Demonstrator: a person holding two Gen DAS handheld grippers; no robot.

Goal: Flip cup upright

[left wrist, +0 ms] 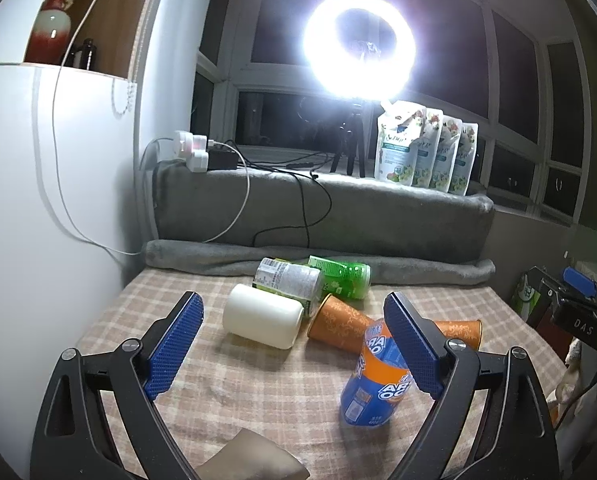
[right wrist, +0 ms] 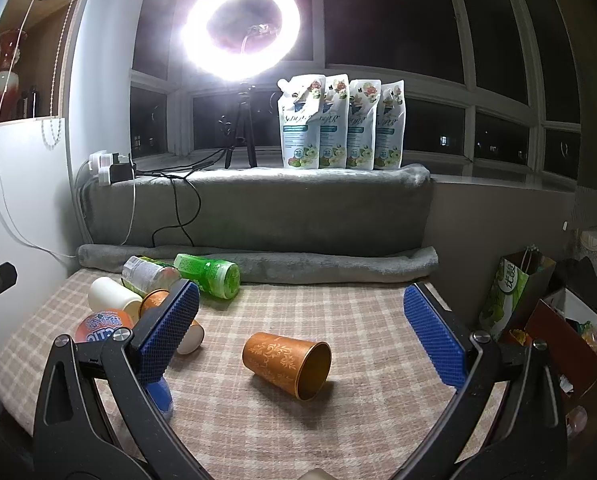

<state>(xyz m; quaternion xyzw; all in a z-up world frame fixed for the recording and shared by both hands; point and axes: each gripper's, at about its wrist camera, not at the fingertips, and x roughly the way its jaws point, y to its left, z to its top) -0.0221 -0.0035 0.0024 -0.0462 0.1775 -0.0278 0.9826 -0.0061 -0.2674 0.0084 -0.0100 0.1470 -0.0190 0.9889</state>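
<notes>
An orange paper cup (right wrist: 286,364) with a floral pattern lies on its side on the checked cloth, mouth toward the lower right. My right gripper (right wrist: 300,308) is open and empty, just above and behind it. A second orange cup (left wrist: 340,326) lies on its side near the white cup (left wrist: 263,322), also tipped over. The first cup shows partly behind my finger in the left wrist view (left wrist: 458,330). My left gripper (left wrist: 294,320) is open and empty, above the cloth, with the blue and orange can (left wrist: 374,380) by its right finger.
A green bottle (right wrist: 210,271) and a pale labelled bottle (right wrist: 148,274) lie at the back by a rolled grey blanket (right wrist: 298,266). A ring light on a tripod (right wrist: 240,24) and several refill pouches (right wrist: 340,122) stand on the sill. A paper bag (right wrist: 510,292) and boxes sit to the right.
</notes>
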